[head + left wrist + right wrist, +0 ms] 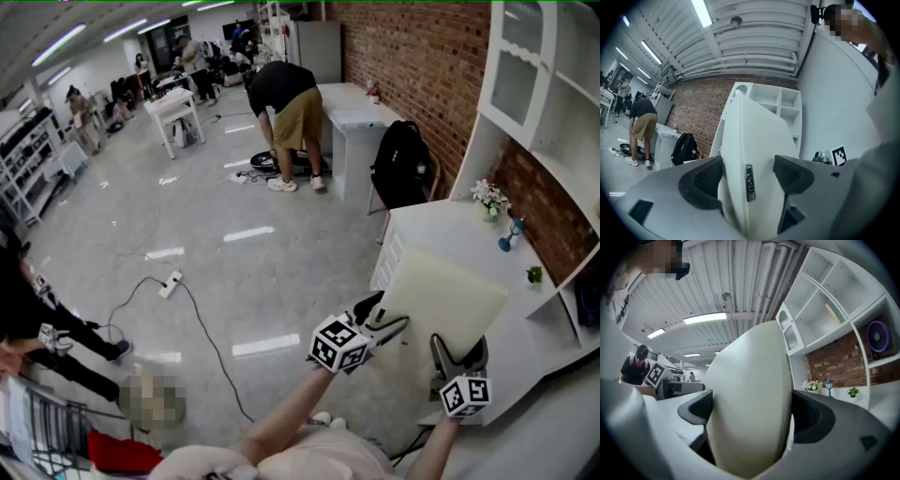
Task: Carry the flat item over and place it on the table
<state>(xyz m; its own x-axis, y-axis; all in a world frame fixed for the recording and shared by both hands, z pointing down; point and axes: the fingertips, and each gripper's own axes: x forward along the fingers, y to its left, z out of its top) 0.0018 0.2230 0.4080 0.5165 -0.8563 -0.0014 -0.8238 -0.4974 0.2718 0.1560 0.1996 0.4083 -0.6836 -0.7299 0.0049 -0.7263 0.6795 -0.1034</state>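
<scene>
The flat item is a cream-white panel [441,300], held tilted in the air over the near end of the white table [450,230]. My left gripper [380,323] grips its lower left edge and my right gripper [459,352] grips its lower right edge. In the left gripper view the panel [754,136] stands edge-on between the dark pads [705,180], a small metal fitting showing on its edge. In the right gripper view the panel [750,394] fills the gap between both pads [811,420].
A flower pot [488,197], a blue lamp [511,234] and a small green plant [534,275] stand at the table's far side by the white shelf unit [525,75]. A black backpack [401,164] sits beyond the table. A person [286,112] bends over; a power strip [170,283] lies on the floor.
</scene>
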